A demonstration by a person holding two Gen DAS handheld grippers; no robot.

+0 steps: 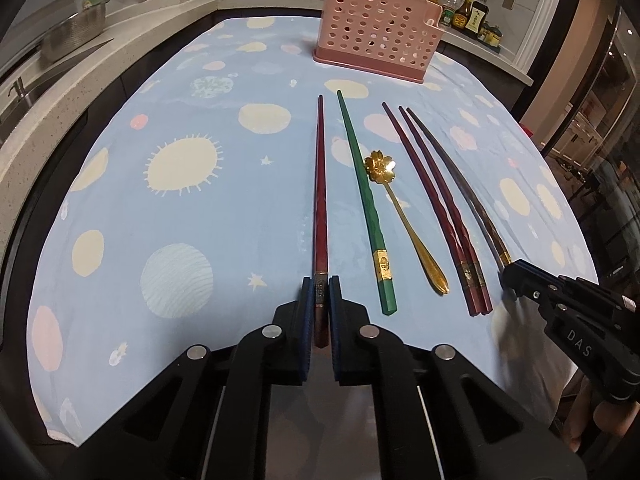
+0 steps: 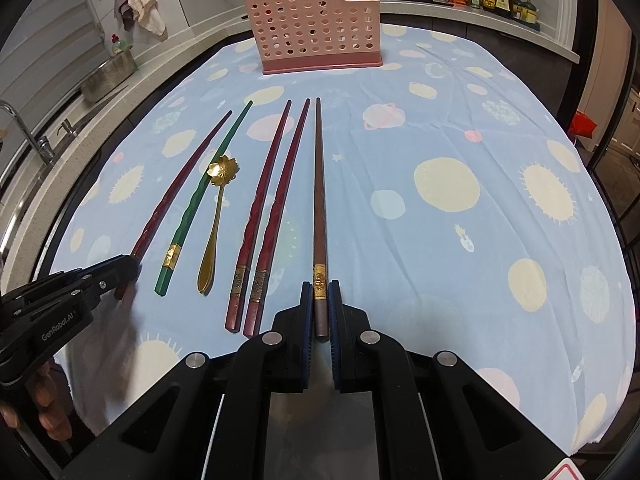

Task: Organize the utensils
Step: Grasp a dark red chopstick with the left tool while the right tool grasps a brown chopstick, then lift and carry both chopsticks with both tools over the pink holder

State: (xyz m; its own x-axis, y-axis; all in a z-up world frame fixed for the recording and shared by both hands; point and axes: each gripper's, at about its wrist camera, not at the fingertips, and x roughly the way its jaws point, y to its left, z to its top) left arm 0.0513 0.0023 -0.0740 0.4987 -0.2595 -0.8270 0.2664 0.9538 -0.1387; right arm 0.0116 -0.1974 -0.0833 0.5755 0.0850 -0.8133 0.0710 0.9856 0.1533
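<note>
Blue rubber pads (image 1: 307, 312) of the left gripper (image 1: 319, 300) sit on either side of the butt end of a dark red chopstick (image 1: 320, 184), narrowed to its width and apparently clenched on it; whether the stick is lifted off the cloth I cannot tell. In the right wrist view, the right gripper (image 2: 319, 300) has its jaws closed the same way around the butt of a brown chopstick (image 2: 319, 200), just behind its gold band.

Both grasps are at the very end, so each long shaft will want to droop or swing. My judgement: lift slowly, keep the sticks level until clear of the cloth, then tip the points down over the holder.

Between the two grippers lie the rest: just right of the left jaws a green chopstick (image 1: 360, 192), then a gold spoon (image 1: 404, 220) with a flower bowl close against it, then a pair of red chopsticks (image 1: 436, 212) side by side. None touches the held sticks, though the pair lies near the brown one.

Ahead of the tips the blue cloth (image 1: 200, 240) is bare up to the pink holder (image 1: 376, 32), which stands straight ahead near the far edge and already holds a few sticks. The table edge falls away close behind both grippers.
</note>
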